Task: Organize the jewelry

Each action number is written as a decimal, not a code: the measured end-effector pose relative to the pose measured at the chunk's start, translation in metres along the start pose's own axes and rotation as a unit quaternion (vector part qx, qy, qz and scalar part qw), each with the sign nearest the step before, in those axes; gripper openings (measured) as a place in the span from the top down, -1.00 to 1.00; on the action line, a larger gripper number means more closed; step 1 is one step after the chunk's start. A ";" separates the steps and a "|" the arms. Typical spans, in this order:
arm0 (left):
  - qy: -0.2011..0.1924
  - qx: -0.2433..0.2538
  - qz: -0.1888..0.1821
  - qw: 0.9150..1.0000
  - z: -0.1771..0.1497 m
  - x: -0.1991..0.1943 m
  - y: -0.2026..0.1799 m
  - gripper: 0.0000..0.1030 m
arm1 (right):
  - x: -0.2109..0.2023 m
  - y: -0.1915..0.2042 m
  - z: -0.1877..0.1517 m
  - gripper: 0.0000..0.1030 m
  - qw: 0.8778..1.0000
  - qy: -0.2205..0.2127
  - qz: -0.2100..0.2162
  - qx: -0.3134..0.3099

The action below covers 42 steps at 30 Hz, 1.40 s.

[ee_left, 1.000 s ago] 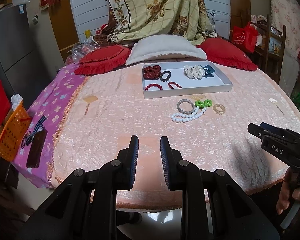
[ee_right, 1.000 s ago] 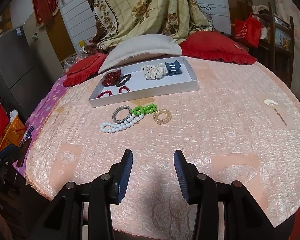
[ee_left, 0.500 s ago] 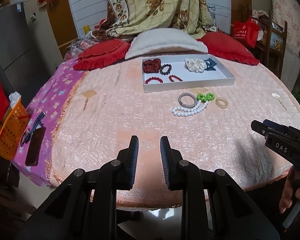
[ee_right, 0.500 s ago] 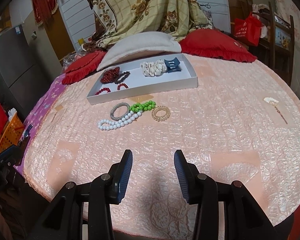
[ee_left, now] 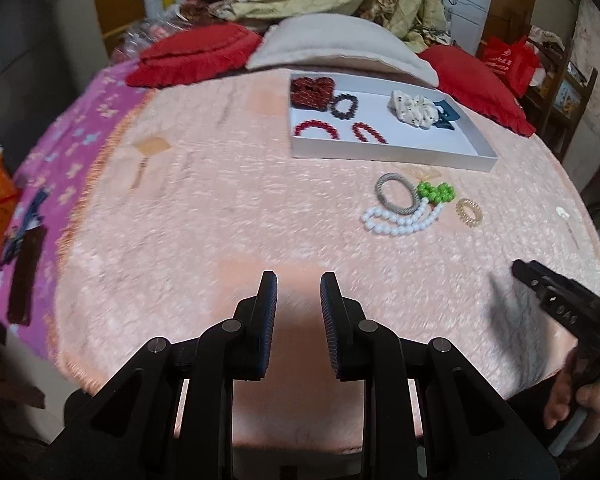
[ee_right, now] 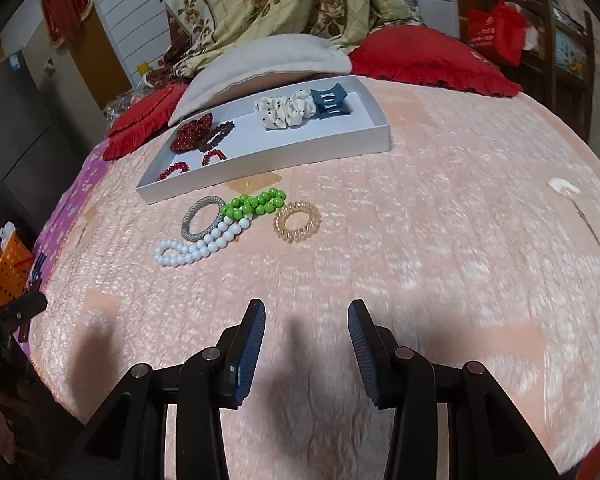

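Both grippers had advanced; right gripper (ee_right: 306, 344), jaws apart and empty, sat nearer the white bead strand (ee_right: 200, 246), lying ahead-left; left gripper (ee_left: 298, 312) narrowly parted.

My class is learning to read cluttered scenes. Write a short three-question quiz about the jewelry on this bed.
1. True or false: the green beads lie inside the white tray.
2. How many pieces lie loose on the bedspread in front of the tray?
3. Which sits rightmost in that group, seen from the right hand-held gripper: A) white beads, B) gold coil ring, C) silver bangle?

Key: 1 false, they lie outside it; 2 four; 3 B.
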<state>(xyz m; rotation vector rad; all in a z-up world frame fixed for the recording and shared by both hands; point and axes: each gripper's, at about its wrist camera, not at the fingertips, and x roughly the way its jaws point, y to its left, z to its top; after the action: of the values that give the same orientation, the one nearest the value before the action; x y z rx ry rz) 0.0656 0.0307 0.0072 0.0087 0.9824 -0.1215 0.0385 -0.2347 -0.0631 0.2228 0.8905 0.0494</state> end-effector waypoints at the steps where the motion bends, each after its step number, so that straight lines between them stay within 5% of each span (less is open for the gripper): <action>1: 0.005 0.001 -0.012 1.000 0.006 0.006 -0.002 0.58 | 0.004 -0.001 0.004 0.20 1.000 0.000 -0.001 -0.004; 11: 0.038 0.027 -0.097 0.994 0.072 0.089 -0.041 0.58 | 0.049 -0.008 0.056 0.20 0.999 0.007 -0.011 -0.036; 26: 0.072 0.069 -0.121 0.988 0.093 0.157 -0.072 0.59 | 0.089 0.003 0.064 0.30 0.995 0.022 -0.034 -0.090; 34: 0.053 0.075 -0.120 0.989 0.091 0.158 -0.077 0.64 | 0.092 0.020 0.059 0.77 0.991 0.011 -0.040 -0.127; 36: 0.061 0.090 -0.104 0.989 0.090 0.157 -0.083 0.90 | 0.093 0.021 0.060 0.81 0.991 0.011 -0.040 -0.127; 42: 0.050 0.085 -0.123 0.988 0.097 0.129 -0.078 0.90 | 0.078 0.012 0.070 0.83 0.996 0.014 0.004 -0.085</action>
<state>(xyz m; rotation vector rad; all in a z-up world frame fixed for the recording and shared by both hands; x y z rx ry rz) 0.2090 -0.0653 -0.0424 0.0505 1.0688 -0.4341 0.1425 -0.2242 -0.0771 0.0674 0.9083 0.1356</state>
